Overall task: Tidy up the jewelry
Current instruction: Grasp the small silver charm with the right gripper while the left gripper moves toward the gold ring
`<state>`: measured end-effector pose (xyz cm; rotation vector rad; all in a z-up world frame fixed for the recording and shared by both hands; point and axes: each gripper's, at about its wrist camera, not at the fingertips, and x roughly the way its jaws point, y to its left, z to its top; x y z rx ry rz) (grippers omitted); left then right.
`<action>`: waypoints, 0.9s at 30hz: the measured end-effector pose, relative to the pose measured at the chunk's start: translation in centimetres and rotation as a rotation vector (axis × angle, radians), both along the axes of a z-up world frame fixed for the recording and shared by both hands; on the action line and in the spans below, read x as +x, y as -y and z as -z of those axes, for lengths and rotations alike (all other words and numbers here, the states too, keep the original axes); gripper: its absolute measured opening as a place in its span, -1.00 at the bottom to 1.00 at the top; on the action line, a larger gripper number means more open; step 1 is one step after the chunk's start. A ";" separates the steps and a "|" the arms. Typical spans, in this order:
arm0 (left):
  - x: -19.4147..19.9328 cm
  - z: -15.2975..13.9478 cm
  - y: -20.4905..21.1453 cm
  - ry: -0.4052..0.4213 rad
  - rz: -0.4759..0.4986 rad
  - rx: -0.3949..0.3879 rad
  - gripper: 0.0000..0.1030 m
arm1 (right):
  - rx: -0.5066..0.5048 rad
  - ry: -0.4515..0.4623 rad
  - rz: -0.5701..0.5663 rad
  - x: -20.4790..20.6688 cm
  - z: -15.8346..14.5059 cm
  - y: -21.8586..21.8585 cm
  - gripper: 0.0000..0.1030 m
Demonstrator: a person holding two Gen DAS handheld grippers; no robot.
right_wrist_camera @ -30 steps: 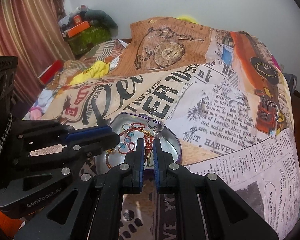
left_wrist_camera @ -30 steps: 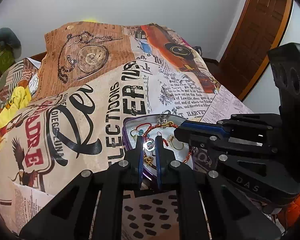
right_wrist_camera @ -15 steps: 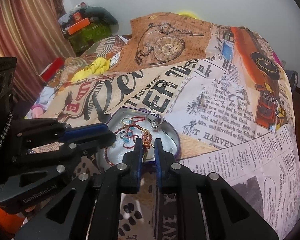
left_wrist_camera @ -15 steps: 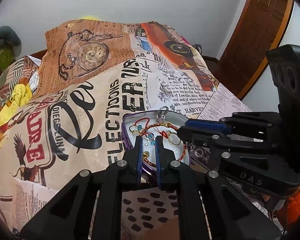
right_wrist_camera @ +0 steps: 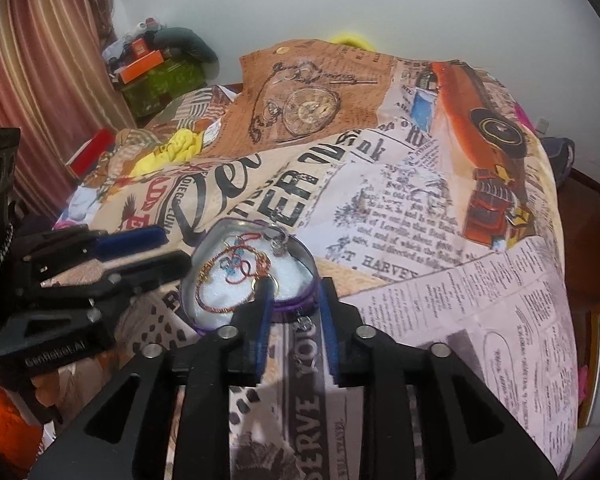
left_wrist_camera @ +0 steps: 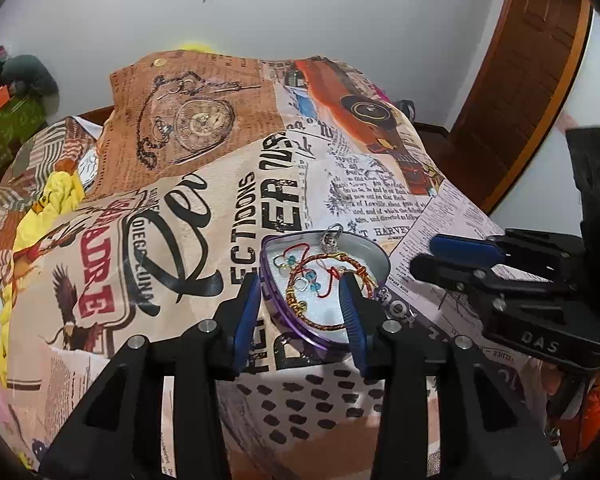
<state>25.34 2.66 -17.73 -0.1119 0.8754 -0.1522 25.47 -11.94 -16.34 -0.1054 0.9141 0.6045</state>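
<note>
Surface: a bed (left_wrist_camera: pixel 380 176) under a newsprint-pattern cover carries everything.
Tin: a heart-shaped tin (left_wrist_camera: pixel 272 300), purple wall, pale lining, lies on the cover just ahead of both grippers.
Jewelry: a gold-and-red bangle (left_wrist_camera: pixel 320 322), red cord and blue beads lie tangled inside the tin; a silver ring (left_wrist_camera: pixel 331 240) rests at the far rim. A small silver piece (right_wrist_camera: pixel 304 323) lies outside on the cover, touching or just beside the near wall; its kind is too blurred to name.
Left gripper: the left gripper (left_wrist_camera: pixel 300 300) has its jaws wide and empty, straddling the tin's near point.
Right gripper: the right gripper (right_wrist_camera: pixel 294 300) has its jaws parted and empty at the tin's near edge, one finger over the lining.
Step in hand: judged to be collecting the last stray piece.
Method: approach low, close gently on the piece alone, avoid nudging the tin wall, steady the tin with the other gripper.
</note>
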 end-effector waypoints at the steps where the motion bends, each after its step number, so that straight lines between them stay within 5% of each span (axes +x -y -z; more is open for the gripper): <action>1: -0.1 0.1 -0.1 -0.002 -0.005 -0.001 -0.22 | -0.005 0.004 0.001 -0.2 0.1 0.1 -0.31; 13: -1.3 2.7 -1.6 -0.074 -0.044 0.021 -0.21 | -0.117 -0.068 -0.032 -1.4 4.5 0.5 -0.21; 27: -1.6 3.5 -1.7 -0.080 -0.043 0.020 -0.21 | -0.152 -0.022 -0.095 0.3 5.0 -1.9 -0.25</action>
